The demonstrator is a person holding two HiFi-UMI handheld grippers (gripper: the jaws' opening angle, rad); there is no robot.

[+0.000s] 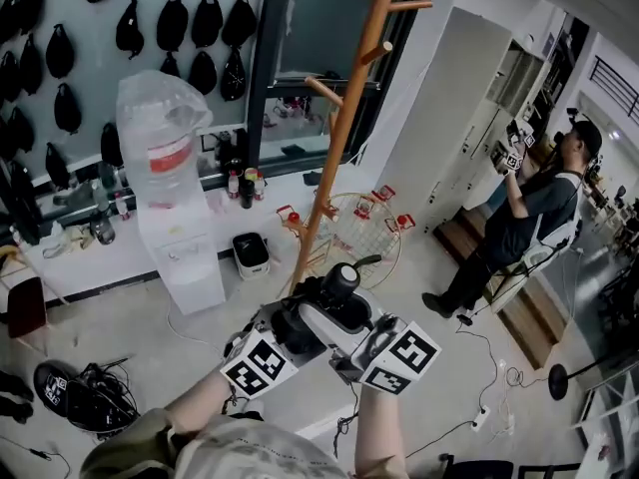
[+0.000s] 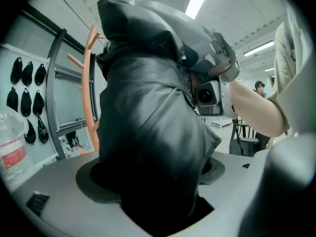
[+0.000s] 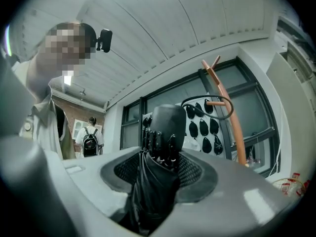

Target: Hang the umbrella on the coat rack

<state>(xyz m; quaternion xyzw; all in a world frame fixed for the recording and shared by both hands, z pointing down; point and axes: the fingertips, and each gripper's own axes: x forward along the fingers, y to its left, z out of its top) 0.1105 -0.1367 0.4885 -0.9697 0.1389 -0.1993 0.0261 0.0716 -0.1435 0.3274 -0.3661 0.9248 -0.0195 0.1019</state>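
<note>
Left gripper view is basically all umbrella (image 2: 148,127): folded, black, slick crinkly fabric bunched into a fat bundle that fills the left gripper (image 2: 153,184). Its jaws sit pretty wide and the cloth bulges against both dark round pads, so it's clamped on the canopy part. The fabric hides most of the pad faces though, so the actual contact is hard to see.

The right gripper (image 3: 158,174) is set narrower, pinched on the thin end of the same umbrella, just below the smooth rounded black handle and a ring of little metal rib tips. A thin cord loop comes off the handle and overlaps a peg in that view, can't tell if it's round it or just in front. The bottom of the bundle drops out of frame in both gripper views.

From the head view the umbrella is held in the air between the two grey plastic grippers, on the near side of the coat rack (image 1: 344,128). That's a leaning orange-brown wooden pole with stubby round pegs, top cut off.

Behind it there's a white water dispenser (image 1: 190,262) with a clear crinkly bottle, then black teardrop bags (image 1: 205,23) on the wall, and a person (image 1: 524,218) far off to the right
</note>
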